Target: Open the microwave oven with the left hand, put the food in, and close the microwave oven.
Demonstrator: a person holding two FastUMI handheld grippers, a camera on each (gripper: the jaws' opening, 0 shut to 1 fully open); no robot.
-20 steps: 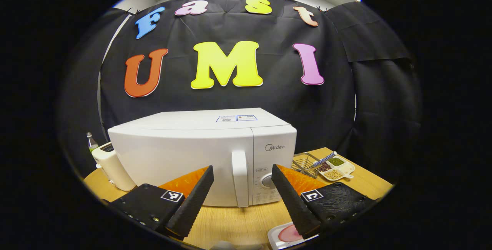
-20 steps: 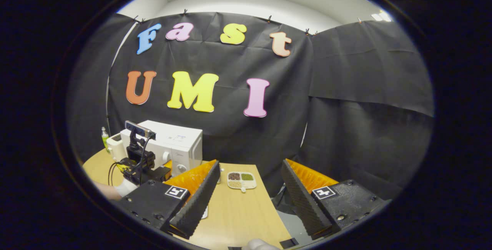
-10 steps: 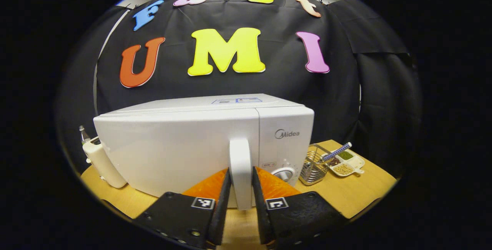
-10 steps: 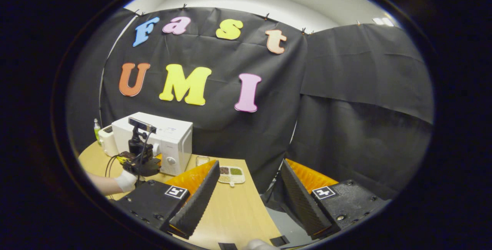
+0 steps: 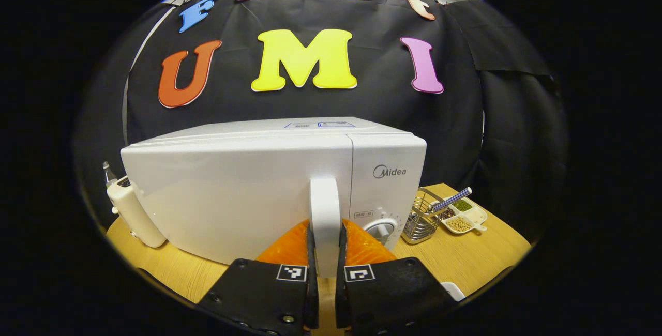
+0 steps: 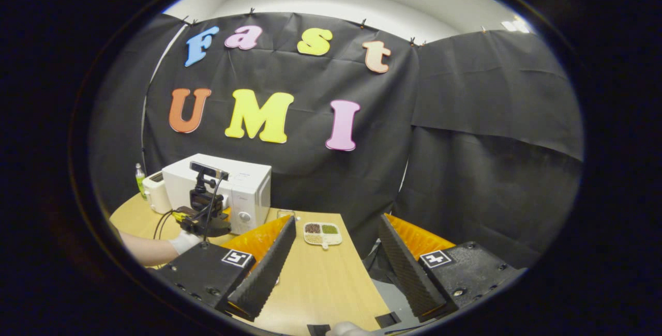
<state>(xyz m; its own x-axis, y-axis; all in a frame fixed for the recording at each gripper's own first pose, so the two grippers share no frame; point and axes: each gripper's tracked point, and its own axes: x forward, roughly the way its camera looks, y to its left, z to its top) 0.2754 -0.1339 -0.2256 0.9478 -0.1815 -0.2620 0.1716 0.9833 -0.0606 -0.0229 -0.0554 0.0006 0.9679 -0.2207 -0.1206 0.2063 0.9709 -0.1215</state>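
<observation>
A white microwave oven (image 5: 269, 181), door closed, stands on the wooden table (image 5: 476, 253) directly ahead of our left tongs (image 5: 324, 274). Those tongs are clenched on its upright door handle (image 5: 324, 222), one finger pressing each side. "Midea" is printed on the control panel right of the handle, above a round dial (image 5: 381, 230). Further right sit a wire basket (image 5: 420, 219) and a divided dish of beans (image 5: 463, 217). Our right tongs (image 6: 333, 269) hang spread apart, holding nothing, over the table's edge, well right of the microwave.
</observation>
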